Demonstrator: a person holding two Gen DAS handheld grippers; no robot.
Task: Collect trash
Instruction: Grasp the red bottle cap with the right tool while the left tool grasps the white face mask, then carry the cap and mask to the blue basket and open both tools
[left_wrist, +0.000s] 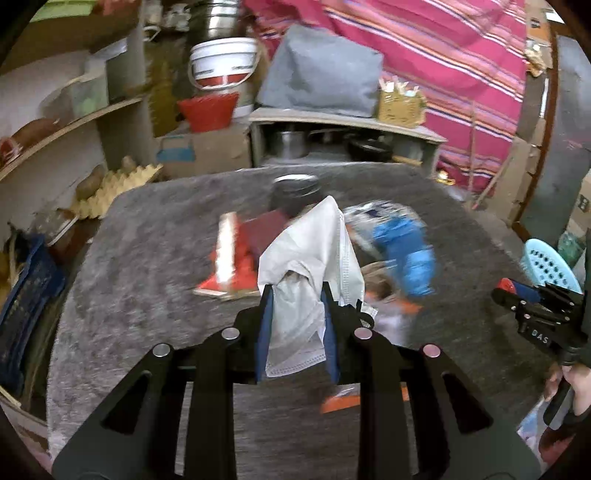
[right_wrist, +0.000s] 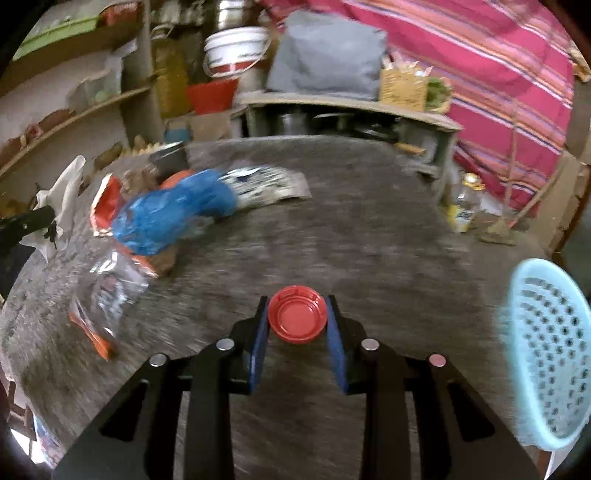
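Red cap (right_wrist: 297, 319) in right gripper (right_wrist: 297, 325); basket (right_wrist: 546, 354) alongside.

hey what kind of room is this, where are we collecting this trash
Probably a household storeroom or pantry-like kitchen corner. Wooden shelves line the wall, steel pots sit inside a low cabinet, and a white plastic bucket stands behind the grey-covered table.

- My left gripper (left_wrist: 297, 291) is clamped on a white face mask (left_wrist: 314, 266), which hangs in front and blocks my sight ahead.
- Past it, a red box (left_wrist: 236, 258), a dark jar (left_wrist: 293, 190) and a blue wrapper (left_wrist: 406, 254) crowd the table's middle.
- My right gripper (right_wrist: 297, 306) pinches a red cap (right_wrist: 297, 319); bare grey table (right_wrist: 369, 229) lies ahead.
- The light blue basket (right_wrist: 546, 354) stands close on the right.
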